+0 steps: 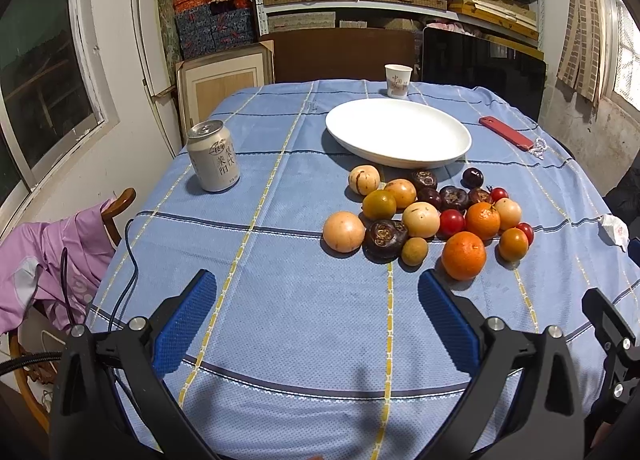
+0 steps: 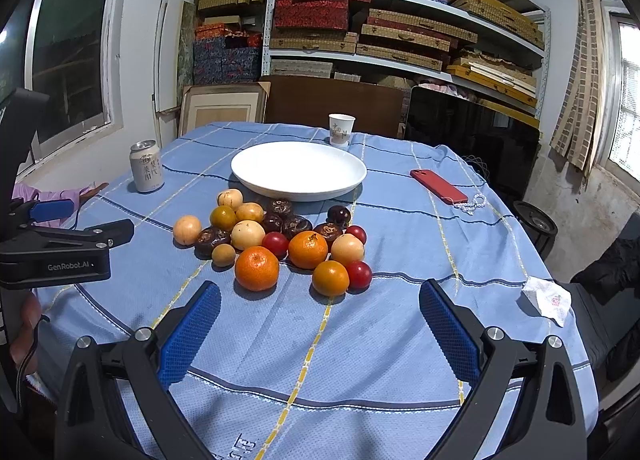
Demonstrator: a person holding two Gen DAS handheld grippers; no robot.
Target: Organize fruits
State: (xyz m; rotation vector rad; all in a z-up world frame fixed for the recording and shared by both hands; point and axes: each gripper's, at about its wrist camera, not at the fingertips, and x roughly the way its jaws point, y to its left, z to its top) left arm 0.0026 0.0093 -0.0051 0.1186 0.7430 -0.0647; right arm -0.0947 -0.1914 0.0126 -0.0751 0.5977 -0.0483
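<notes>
A heap of fruit (image 1: 428,216) (image 2: 276,240) lies on the blue checked cloth: oranges, pale round fruits, dark purple ones and small red tomatoes. An empty white plate (image 1: 398,132) (image 2: 298,170) stands just behind the heap. My left gripper (image 1: 316,300) is open with nothing between its blue pads, hovering short of the heap and to its left. My right gripper (image 2: 320,312) is open too, empty, just in front of the nearest orange (image 2: 256,268). In the right wrist view the left gripper's body (image 2: 60,256) shows at the left edge.
A drink can (image 1: 213,156) (image 2: 146,166) stands left of the plate. A paper cup (image 1: 397,80) (image 2: 341,129) is behind it. A red phone (image 1: 510,133) (image 2: 438,187) with beads lies to the right. A crumpled tissue (image 2: 546,298) sits at the right edge. Shelves of boxes fill the back wall.
</notes>
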